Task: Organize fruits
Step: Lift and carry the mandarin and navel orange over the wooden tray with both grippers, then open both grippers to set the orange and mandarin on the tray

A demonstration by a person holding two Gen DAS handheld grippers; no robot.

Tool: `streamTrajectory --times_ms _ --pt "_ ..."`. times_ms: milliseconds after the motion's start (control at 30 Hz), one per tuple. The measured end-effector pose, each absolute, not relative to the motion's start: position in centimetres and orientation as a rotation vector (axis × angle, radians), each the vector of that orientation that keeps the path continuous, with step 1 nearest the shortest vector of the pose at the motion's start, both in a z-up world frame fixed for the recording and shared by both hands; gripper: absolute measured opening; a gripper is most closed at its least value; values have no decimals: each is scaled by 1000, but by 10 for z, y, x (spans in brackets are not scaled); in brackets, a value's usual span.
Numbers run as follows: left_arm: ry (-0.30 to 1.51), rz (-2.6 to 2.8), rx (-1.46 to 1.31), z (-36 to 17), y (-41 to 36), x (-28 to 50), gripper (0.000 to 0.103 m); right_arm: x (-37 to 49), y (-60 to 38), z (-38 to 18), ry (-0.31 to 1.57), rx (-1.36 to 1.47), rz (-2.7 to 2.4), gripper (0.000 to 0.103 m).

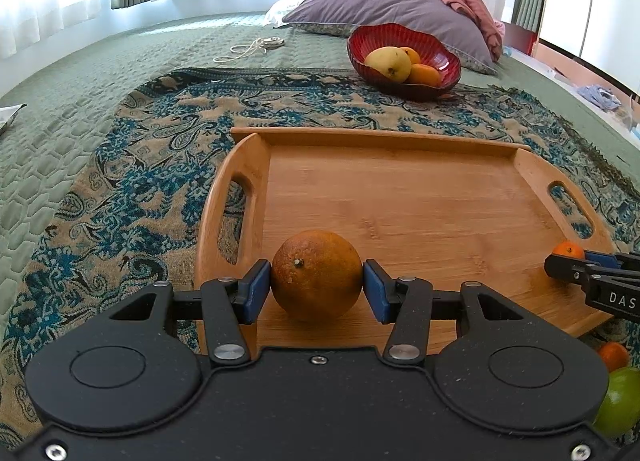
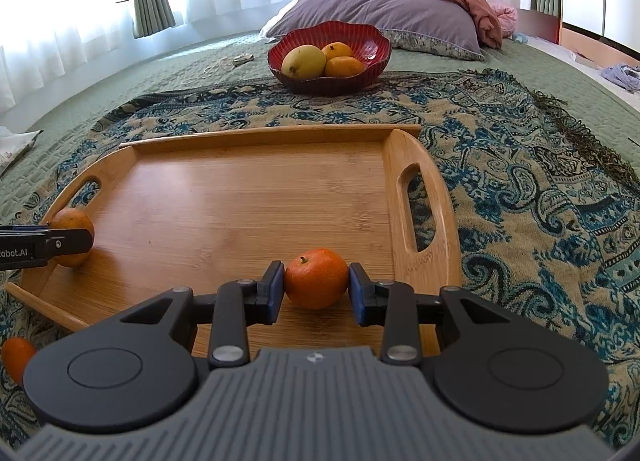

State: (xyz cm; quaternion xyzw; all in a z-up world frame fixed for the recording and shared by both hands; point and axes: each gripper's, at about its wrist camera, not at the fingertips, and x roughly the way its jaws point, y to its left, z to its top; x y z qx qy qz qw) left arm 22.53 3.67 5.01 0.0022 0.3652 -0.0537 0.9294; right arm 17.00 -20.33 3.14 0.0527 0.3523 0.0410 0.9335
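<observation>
A large mottled orange (image 1: 316,273) rests on the near left part of the wooden tray (image 1: 400,197), and my left gripper (image 1: 317,287) is shut on it, blue pads pressing both sides. A small tangerine (image 2: 316,277) sits at the tray's (image 2: 240,201) near right, by the handle slot, with my right gripper (image 2: 316,288) shut on it. Each gripper also shows at the edge of the other view: the right gripper (image 1: 568,261) with the tangerine (image 1: 568,249), and the left gripper (image 2: 68,239) with the orange (image 2: 72,219).
A red bowl (image 2: 372,45) beyond the tray holds a yellow mango (image 2: 303,61) and two orange fruits. A small orange fruit (image 1: 614,355) and a green fruit (image 1: 620,401) lie on the patterned cloth near the tray. A purple pillow (image 1: 380,1) and a cord (image 1: 248,49) lie farther back.
</observation>
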Motion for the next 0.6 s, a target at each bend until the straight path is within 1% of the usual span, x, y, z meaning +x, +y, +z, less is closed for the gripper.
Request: streamTrajectory --times_ms 67,133,200,267,300,333,367,400,533,567,600 --pt "749 -110 10 50 36 225 48 170 -203 32 723 109 84 40" --pt "750 -112 9 51 36 225 49 170 -204 32 726 109 85 43" --pt "741 -115 7 53 36 224 53 171 -203 32 728 111 86 44" --pt "728 -117 15 56 36 222 62 170 -204 33 726 112 91 45" --pt "721 -117 22 58 35 221 64 169 -204 33 724 114 94 49" --pt "713 -118 30 60 35 219 68 168 -204 34 723 114 96 49" --pt "705 -120 37 61 34 217 71 167 -204 35 720 113 95 52" --pt "697 -122 43 63 35 215 72 166 -205 36 717 111 94 58" --pt "678 -128 51 69 35 208 80 161 -205 40 701 99 97 61" --pt "675 -132 45 70 35 205 85 159 -205 42 695 97 98 64" --pt "671 -135 39 71 36 203 87 157 -205 43 690 97 100 67"
